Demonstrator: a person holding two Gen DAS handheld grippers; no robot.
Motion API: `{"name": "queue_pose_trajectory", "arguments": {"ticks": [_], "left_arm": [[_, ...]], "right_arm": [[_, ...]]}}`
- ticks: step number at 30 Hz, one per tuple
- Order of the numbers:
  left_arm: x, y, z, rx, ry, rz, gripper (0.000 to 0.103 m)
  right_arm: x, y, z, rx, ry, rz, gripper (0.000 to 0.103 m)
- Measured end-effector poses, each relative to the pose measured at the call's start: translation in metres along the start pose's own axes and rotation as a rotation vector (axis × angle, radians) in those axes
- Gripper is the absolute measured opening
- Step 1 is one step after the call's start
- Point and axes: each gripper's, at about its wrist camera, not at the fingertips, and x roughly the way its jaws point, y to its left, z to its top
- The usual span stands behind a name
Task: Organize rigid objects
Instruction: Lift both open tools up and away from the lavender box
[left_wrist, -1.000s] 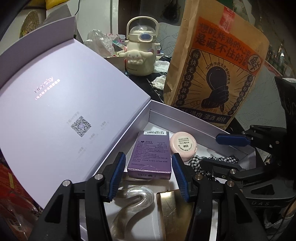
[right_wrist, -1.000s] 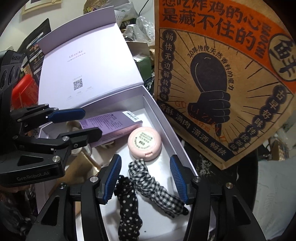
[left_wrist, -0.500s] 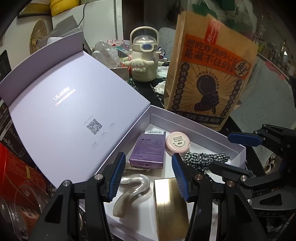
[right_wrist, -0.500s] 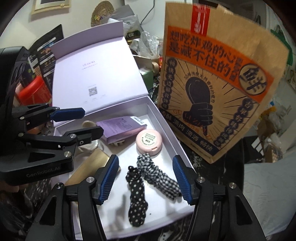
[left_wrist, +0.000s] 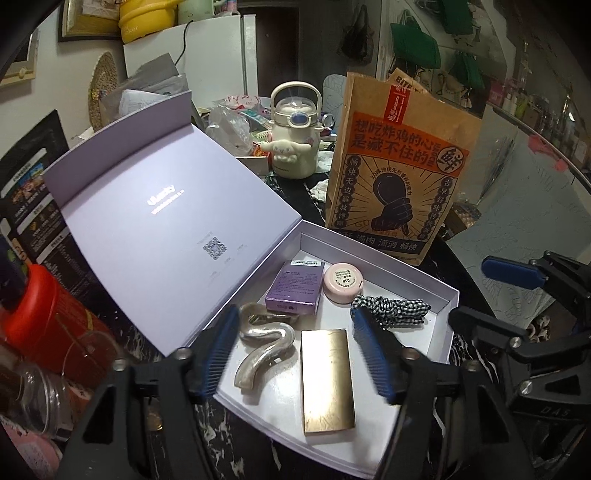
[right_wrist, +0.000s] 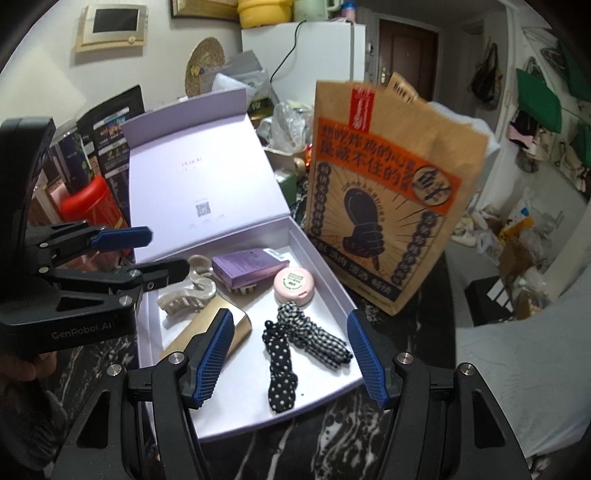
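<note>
So the lavender box (left_wrist: 439, 295) on the table is packed, lid flipped open, and everything's sitting inside it. Going left to right in the box: the pearly hair claw (left_wrist: 264, 347) at the left side, the gold case (left_wrist: 327, 380) just beside it toward the near rim, the purple carton (left_wrist: 293, 291) behind them, the pink round tin (left_wrist: 342, 283) next to that, then the checked scrunchie (left_wrist: 391, 308) and the dotted one (right_wrist: 280, 365) on the right. The left gripper (left_wrist: 295, 354) has just been spreading its jaws, nothing between them; the right gripper (right_wrist: 290, 354) has too, also empty. Looks like the placing step is done, I'd guess. Next move probably means swinging the lid down, which needs a careful grip on its edge.
</note>
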Motion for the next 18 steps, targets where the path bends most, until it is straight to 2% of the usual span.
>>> {"name": "queue_pose_trajectory", "arguments": {"ticks": [1,2,7,11,14,16,18], "left_arm": [[-0.004,0.0,-0.002,0.0,-0.008,0.008,0.089],[-0.009,-0.001,-0.004,0.001,-0.021,0.014,0.093],[-0.031,-0.003,-0.015,-0.002,-0.046,0.023,0.093],[-0.049,-0.007,-0.024,0.005,-0.074,0.039,0.094],[-0.057,-0.009,-0.031,0.0,-0.077,0.047,0.101],[-0.062,-0.01,-0.038,0.0,-0.086,0.045,0.101],[-0.066,-0.011,-0.043,-0.001,-0.086,0.042,0.101]], "right_arm": [[-0.005,0.0,-0.001,0.002,-0.008,-0.006,0.066],[-0.01,0.001,-0.002,0.004,-0.017,-0.012,0.067],[-0.032,0.004,-0.01,0.02,-0.049,-0.022,0.068],[-0.046,0.008,-0.019,0.026,-0.083,-0.016,0.078],[-0.054,0.013,-0.024,0.014,-0.095,-0.052,0.078],[-0.059,0.015,-0.028,0.012,-0.1,-0.058,0.079],[-0.064,0.018,-0.032,0.013,-0.108,-0.056,0.086]]}}
